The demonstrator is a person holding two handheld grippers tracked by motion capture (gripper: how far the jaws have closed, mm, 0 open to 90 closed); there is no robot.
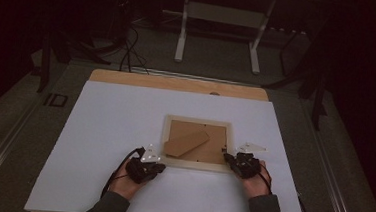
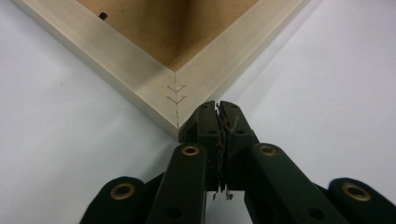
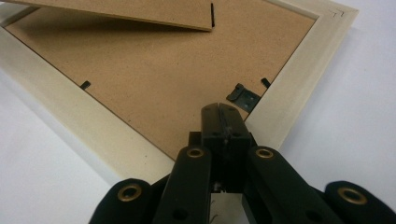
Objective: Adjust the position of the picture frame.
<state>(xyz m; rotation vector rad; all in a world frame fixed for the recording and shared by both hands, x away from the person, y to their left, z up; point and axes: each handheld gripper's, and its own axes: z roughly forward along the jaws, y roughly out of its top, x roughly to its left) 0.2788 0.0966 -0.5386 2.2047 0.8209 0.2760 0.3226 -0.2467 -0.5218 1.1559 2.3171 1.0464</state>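
Observation:
A pale wooden picture frame (image 1: pixel 197 163) lies face down on the white tabletop, its brown backing board (image 1: pixel 217 138) up and a brown stand leg (image 1: pixel 186 142) across it. My left gripper (image 1: pixel 160 167) is shut, and its tips (image 2: pixel 217 106) touch the frame's near-left corner (image 2: pixel 140 79). My right gripper (image 1: pixel 228 159) is also shut. Its tips (image 3: pixel 219 108) sit over the backing board (image 3: pixel 163 79) just inside the frame's rail (image 3: pixel 93 126), close to a small dark metal hanger (image 3: pixel 243 99). The stand leg (image 3: pixel 116 11) lifts off the board at the top. Nothing is between either pair of jaws.
The white sheet (image 1: pixel 114 131) covers a wooden table whose bare far edge (image 1: pixel 177 83) shows. Beyond it, a white table stand (image 1: pixel 221 33) and dark cables (image 1: pixel 129 52) are on the grey floor. Small black tabs (image 3: pixel 85 85) hold the backing.

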